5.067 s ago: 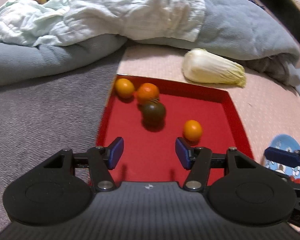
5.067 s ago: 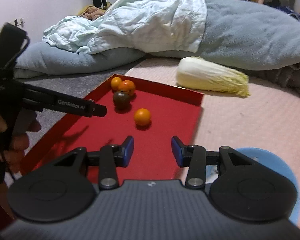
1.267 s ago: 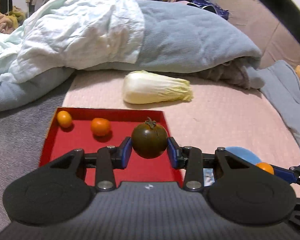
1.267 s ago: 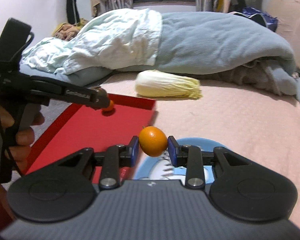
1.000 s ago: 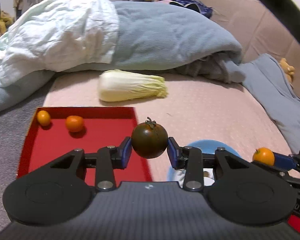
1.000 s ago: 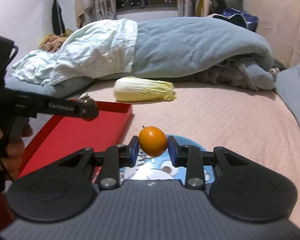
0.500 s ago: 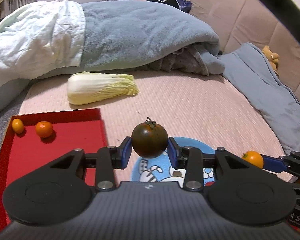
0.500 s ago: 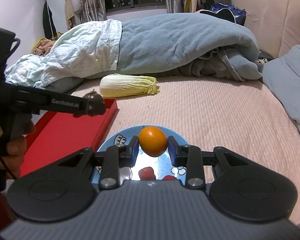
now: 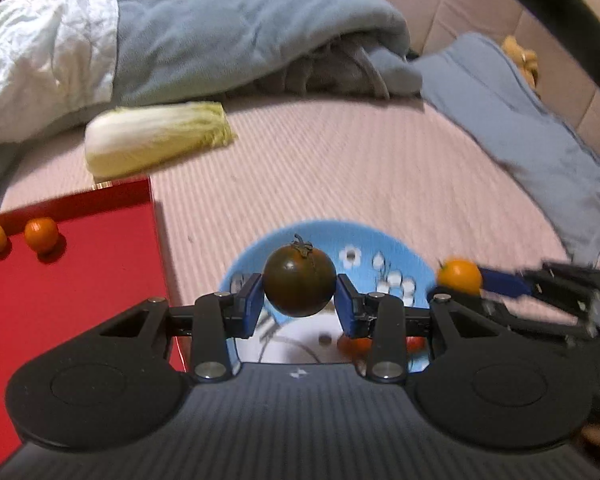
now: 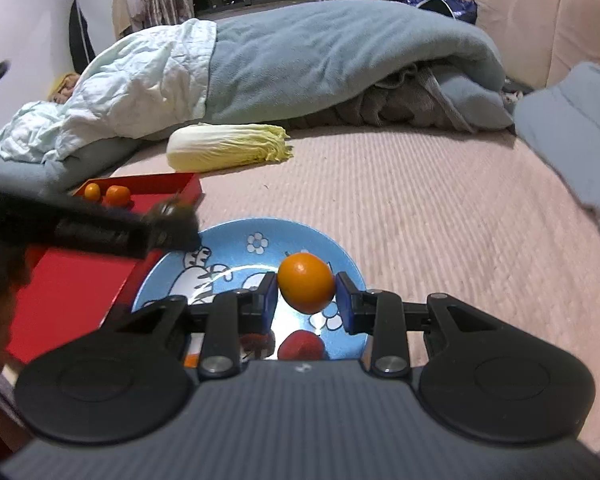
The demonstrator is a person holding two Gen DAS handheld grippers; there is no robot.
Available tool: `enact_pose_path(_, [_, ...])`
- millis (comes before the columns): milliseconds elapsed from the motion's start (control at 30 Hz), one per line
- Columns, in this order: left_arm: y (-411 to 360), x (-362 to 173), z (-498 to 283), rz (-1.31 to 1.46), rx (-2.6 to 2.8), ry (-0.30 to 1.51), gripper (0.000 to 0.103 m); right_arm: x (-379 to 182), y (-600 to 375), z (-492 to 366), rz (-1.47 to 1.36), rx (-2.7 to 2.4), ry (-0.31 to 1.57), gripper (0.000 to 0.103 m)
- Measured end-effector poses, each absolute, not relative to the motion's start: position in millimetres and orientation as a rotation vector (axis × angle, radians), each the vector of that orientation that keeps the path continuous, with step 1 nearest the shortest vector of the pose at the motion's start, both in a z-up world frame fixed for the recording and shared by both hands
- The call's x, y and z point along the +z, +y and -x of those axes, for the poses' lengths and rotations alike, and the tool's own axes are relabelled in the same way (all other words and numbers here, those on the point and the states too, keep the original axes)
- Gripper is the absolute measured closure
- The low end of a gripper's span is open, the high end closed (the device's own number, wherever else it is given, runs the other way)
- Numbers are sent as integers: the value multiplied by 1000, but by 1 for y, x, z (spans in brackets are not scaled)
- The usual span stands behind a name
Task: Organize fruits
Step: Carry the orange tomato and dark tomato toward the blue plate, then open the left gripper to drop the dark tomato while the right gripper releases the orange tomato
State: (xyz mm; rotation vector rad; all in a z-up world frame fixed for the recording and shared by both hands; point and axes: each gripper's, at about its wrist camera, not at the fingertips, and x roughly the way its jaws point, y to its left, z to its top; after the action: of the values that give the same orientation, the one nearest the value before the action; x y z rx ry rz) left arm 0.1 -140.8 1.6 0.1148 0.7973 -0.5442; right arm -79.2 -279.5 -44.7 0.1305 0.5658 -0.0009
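Note:
My left gripper is shut on a dark green-brown tomato and holds it above the blue patterned plate. My right gripper is shut on a small orange fruit over the same plate; that fruit also shows in the left wrist view. Red fruits lie on the plate's near side. The red tray to the left holds two small orange fruits at its far corner.
A napa cabbage lies on the pink bed cover behind the tray. Rolled grey-blue and white bedding lines the back. A blue cushion lies at the right by a beige sofa back.
Both grippers have carried their fruits rightward from the tray to above the blue plate. The plate now sits directly beneath both.

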Motion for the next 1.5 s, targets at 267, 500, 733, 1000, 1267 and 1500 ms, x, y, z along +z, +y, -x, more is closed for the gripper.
enact_pose_path(267, [-139, -28, 5, -173, -542, 875, 59, -58, -280, 39, -64, 40, 547, 68])
enact_pose_path(500, [-134, -47, -3, -182, -527, 929, 59, -68, -279, 31, -80, 72, 562, 68])
enact_pose_path(733, [-135, -50, -4, -181, -539, 943, 59, -75, -279, 29, -75, 55, 586, 68])
enact_pose_path(1000, [-132, -51, -1, -177, -532, 924, 59, -80, -278, 26, -55, 48, 600, 68])
enact_pose_path(1267, [-128, -44, -10, -158, -514, 892, 59, -85, -279, 22, -46, 38, 611, 68])
enact_pose_path(1500, [-131, -44, -15, -163, -507, 895, 59, -86, -278, 22, -39, 38, 609, 68])
